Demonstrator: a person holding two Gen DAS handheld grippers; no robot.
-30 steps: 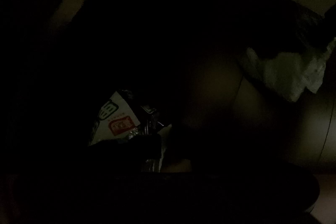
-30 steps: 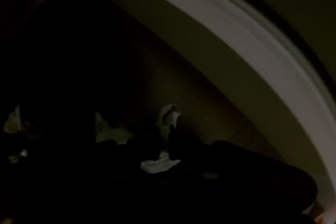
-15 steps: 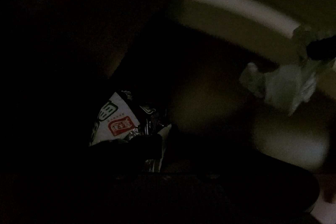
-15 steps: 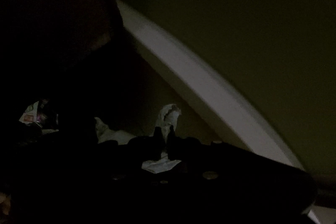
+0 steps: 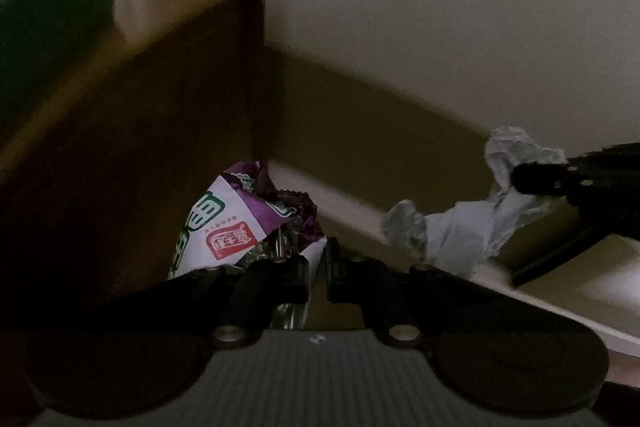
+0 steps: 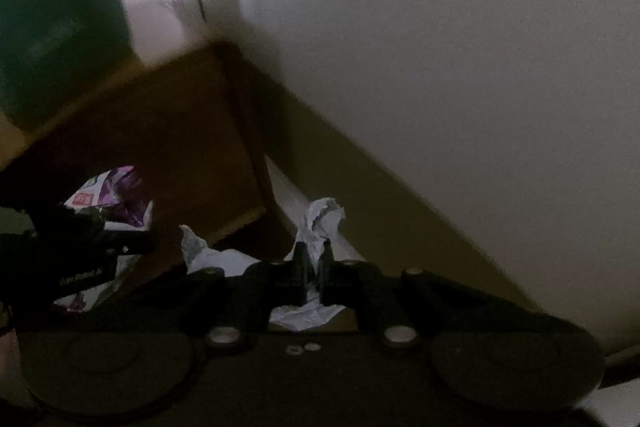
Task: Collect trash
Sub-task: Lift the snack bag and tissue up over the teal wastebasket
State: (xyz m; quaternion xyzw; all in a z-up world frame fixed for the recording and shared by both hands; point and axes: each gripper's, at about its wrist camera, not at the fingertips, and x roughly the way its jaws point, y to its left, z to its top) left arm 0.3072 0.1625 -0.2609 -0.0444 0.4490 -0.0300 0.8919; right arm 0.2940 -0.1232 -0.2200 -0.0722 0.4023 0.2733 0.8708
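Both views have swung out of near darkness into a lit room since the frames a second and half a second ago, while each gripper keeps the same piece of trash between its fingers. The left gripper [image 5: 318, 269] is pinched on a purple and white snack wrapper [image 5: 236, 223], which rises from the fingertips toward 11 o'clock. The right gripper [image 6: 313, 265] is clamped on crumpled white paper [image 6: 322, 221] that sticks up at 12 o'clock and also spills out below the fingers. In the left view that paper hangs at 3 o'clock. Farther off, a brown wooden cabinet [image 5: 160, 131] stands at 10 o'clock against a pale wall [image 5: 440, 7]. No bin or other container shows in either view.
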